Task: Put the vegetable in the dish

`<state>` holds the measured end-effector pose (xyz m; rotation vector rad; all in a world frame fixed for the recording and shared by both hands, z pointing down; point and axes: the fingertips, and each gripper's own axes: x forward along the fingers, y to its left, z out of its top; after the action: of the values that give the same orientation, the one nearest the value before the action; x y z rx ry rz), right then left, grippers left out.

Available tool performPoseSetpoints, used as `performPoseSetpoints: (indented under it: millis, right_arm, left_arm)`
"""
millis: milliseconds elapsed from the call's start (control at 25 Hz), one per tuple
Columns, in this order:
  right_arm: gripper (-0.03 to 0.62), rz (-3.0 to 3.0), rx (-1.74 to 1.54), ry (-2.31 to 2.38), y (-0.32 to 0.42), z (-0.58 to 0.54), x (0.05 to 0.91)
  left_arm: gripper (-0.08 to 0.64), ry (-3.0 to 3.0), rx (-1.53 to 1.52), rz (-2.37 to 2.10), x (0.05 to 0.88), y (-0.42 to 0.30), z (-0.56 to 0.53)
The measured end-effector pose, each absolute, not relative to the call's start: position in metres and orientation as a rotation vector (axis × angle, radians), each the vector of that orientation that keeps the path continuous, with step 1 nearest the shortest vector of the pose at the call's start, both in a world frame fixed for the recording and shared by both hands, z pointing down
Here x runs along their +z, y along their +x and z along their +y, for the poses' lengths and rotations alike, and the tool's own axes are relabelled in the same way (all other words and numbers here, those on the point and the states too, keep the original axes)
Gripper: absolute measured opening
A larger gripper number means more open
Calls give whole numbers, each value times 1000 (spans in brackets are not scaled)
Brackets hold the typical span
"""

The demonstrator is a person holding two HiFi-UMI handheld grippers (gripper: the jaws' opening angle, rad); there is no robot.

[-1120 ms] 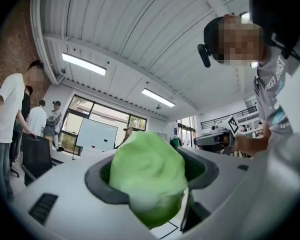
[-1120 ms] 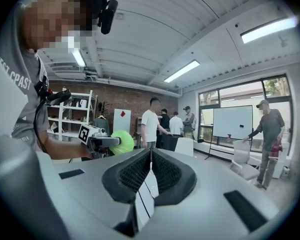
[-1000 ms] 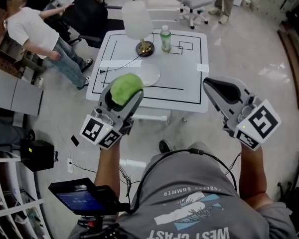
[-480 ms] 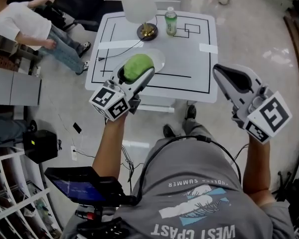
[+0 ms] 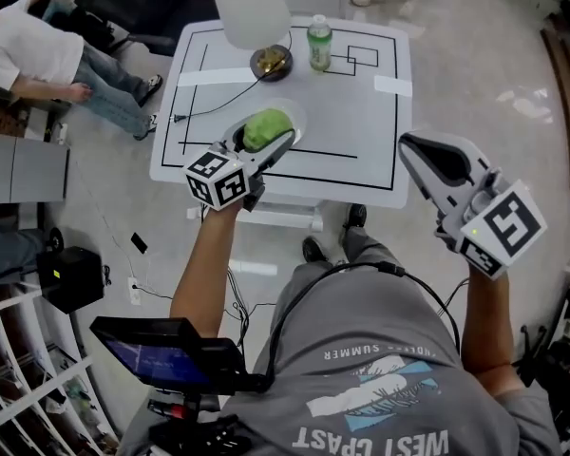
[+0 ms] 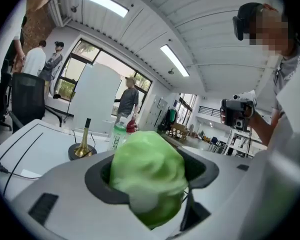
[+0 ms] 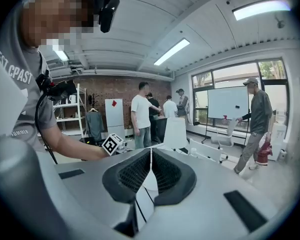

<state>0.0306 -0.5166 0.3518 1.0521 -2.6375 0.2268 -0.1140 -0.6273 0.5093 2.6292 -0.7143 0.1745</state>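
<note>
We have the left gripper (image 5: 269,135) clamped on the green vegetable (image 5: 263,124) over the dish (image 5: 298,114) near the table's (image 5: 361,122) front edge, the right gripper (image 5: 411,146) closed and empty alongside, so we should lower gently, centre it, then release.

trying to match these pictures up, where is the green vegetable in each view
Head view: the vegetable is left of centre, held in the left gripper, over the dish.
Left gripper view: centre, between the jaws.
Right gripper view: not in it.
Shared landmark: the brass lamp base, behind the vegetable in head and left gripper views.
</note>
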Motion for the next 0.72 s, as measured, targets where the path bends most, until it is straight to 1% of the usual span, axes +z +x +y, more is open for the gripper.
performPoseSetpoints:
  millis: [720]
  right_arm:
    - [8,-2544,322,987,42,-558,402]
  left_arm:
    - [299,2281,556,-338,657,-98,-673]
